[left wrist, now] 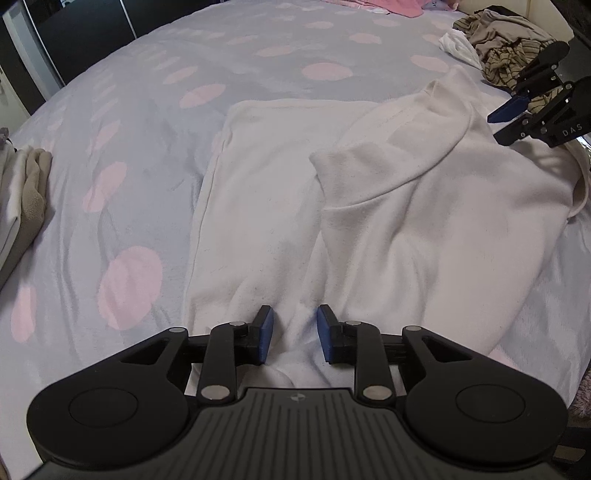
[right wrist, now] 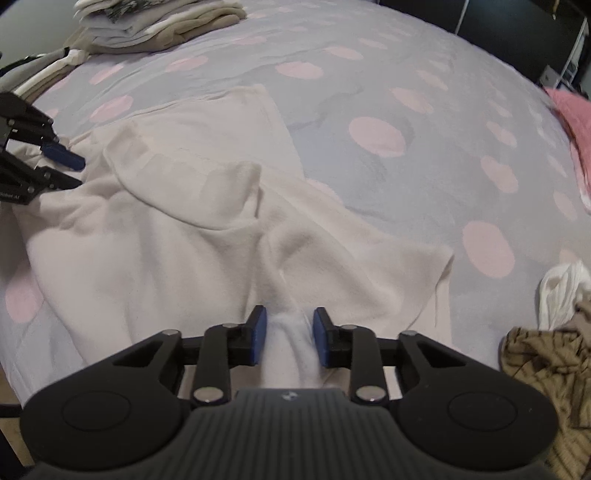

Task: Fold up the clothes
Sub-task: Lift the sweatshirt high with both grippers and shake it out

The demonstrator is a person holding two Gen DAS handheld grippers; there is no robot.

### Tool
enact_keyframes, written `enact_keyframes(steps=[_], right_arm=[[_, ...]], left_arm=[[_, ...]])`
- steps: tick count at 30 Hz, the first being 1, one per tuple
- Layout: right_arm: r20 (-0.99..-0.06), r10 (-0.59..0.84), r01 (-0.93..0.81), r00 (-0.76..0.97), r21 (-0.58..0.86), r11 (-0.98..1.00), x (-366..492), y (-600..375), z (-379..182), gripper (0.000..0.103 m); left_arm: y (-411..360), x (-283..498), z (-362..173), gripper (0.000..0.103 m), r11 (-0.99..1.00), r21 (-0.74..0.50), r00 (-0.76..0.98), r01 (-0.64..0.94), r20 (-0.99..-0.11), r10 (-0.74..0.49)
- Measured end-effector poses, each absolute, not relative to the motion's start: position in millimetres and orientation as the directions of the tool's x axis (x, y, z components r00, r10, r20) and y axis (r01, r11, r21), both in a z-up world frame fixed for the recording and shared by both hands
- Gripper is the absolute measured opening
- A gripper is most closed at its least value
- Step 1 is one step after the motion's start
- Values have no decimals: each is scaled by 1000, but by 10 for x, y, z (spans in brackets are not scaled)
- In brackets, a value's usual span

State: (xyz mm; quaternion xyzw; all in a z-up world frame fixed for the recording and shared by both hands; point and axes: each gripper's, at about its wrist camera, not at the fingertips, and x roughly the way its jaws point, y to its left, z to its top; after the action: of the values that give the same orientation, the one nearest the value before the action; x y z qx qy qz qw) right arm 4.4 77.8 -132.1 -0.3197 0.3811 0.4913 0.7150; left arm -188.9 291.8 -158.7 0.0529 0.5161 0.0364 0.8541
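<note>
The cream fleece top (left wrist: 388, 206) lies mid-frame on the bed (left wrist: 147, 122), one sleeve already laid across its body — partly folded, I judge, with further folds left. The left gripper (left wrist: 295, 334) and right gripper (right wrist: 290, 336) each have fingers parted, fabric bunched between the blue pads but not visibly pinched. Folded clothes (right wrist: 155, 22) are stacked at upper left of the right view; unfolded striped garments (left wrist: 509, 48) wait at upper right of the left view. The bedspread is grey with pink dots — dark furniture behind.
</note>
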Motion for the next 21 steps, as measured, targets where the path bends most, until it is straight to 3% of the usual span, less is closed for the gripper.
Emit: enact_keyframes(steps=[4, 10, 21], right_arm=[[-832, 490, -942, 258, -105, 319, -19, 697, -1175, 8], [-787, 541, -946, 298, -167, 277, -263, 587, -916, 8], [-659, 572, -871, 488, -331, 362, -490, 383, -550, 7]], left_arm=[[2919, -1910, -1583, 17, 994, 113, 469, -11, -877, 105], [2851, -1954, -1503, 5, 991, 134, 478, -19, -869, 126], [2923, -2169, -716, 4, 971, 103, 638, -216, -738, 220]])
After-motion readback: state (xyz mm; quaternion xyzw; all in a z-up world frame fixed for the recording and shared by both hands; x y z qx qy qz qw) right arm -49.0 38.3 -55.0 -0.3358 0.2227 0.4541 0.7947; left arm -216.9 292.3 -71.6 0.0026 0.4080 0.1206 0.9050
